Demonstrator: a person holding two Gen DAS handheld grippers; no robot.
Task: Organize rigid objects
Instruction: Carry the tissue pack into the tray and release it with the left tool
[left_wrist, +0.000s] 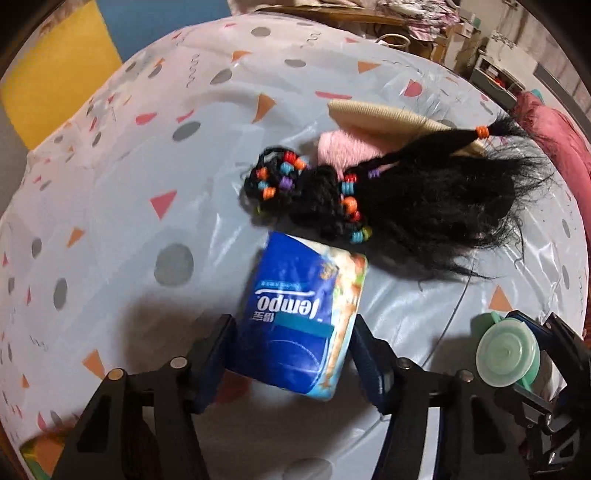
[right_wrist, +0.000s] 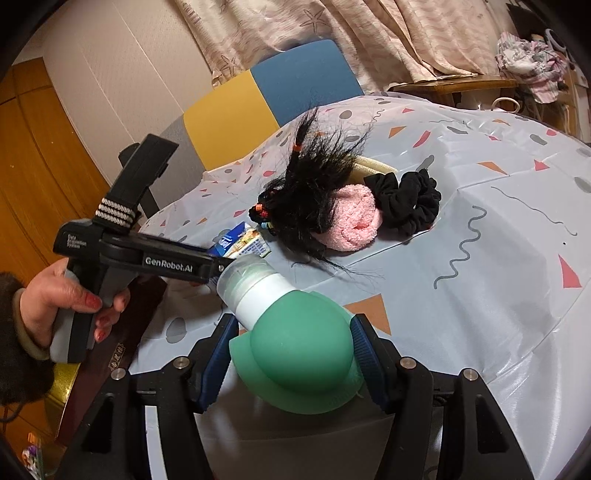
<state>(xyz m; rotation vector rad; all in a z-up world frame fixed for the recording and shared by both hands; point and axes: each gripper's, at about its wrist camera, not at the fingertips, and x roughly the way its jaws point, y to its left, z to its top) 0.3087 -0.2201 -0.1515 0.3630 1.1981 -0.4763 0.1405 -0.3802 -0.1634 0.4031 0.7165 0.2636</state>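
My left gripper (left_wrist: 291, 325) is shut on a blue Tempo tissue pack (left_wrist: 295, 314), held over the table; the pack also shows in the right wrist view (right_wrist: 242, 245). My right gripper (right_wrist: 291, 332) is shut on a green bottle with a white neck and clear cap (right_wrist: 295, 343), lying sideways; it shows at the right of the left wrist view (left_wrist: 506, 350). A black wig with coloured beads (left_wrist: 388, 195) lies just beyond the pack, also in the right wrist view (right_wrist: 310, 192).
A pink fluffy item (right_wrist: 356, 218), a black scrunchie (right_wrist: 410, 201) and a beige comb (left_wrist: 384, 116) lie beside the wig on the patterned tablecloth (right_wrist: 498, 221). A yellow and blue chair (right_wrist: 258, 99) stands behind the table. A dark box (right_wrist: 110, 354) sits at the left edge.
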